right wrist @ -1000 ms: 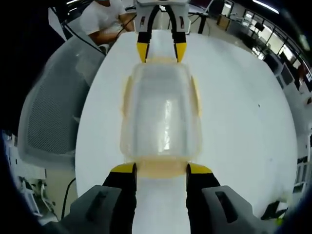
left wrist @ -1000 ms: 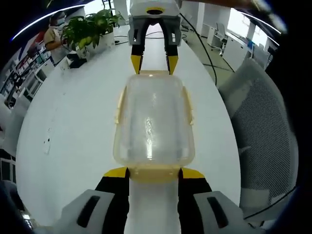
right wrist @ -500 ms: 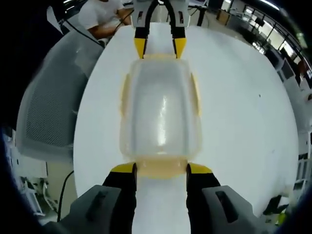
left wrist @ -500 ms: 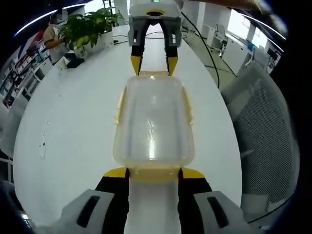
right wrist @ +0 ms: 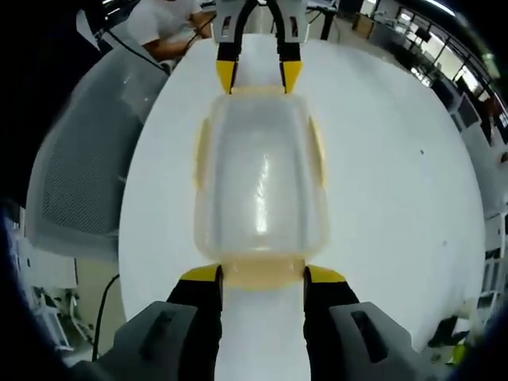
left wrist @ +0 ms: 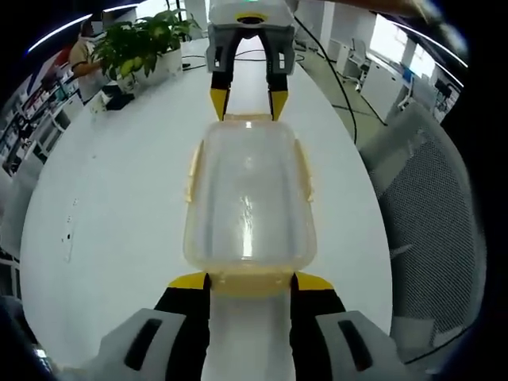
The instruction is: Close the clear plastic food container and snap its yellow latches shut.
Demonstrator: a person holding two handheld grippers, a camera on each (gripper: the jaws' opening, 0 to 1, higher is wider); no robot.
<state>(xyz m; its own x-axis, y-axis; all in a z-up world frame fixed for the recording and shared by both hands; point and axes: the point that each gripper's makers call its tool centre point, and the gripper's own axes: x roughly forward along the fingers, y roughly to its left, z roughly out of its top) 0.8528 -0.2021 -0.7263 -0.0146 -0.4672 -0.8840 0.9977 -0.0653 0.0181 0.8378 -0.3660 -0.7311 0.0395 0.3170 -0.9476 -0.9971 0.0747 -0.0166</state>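
The clear plastic container [left wrist: 248,198] lies lengthwise between my two grippers over the white table [left wrist: 119,198], its lid on. Pale yellow side latches [left wrist: 191,167] run along both long sides. My left gripper [left wrist: 252,282] holds the near yellow end latch [left wrist: 250,282] between its yellow-tipped jaws. The right gripper [left wrist: 244,101] faces it from the far end with its fingertips on either side of the other end latch. In the right gripper view the same container [right wrist: 260,178] stretches away from my right gripper [right wrist: 262,275], and the left gripper [right wrist: 254,75] is at its far end.
A grey mesh office chair [left wrist: 432,206] stands at the table's edge, seen also as the chair [right wrist: 75,175]. A potted plant [left wrist: 143,44] and cables sit at the far end of the table. A seated person [right wrist: 171,28] is beyond the table.
Both views shifted slightly against the table and chair, while the container stayed fixed between the two grippers. The jaws kept their width.
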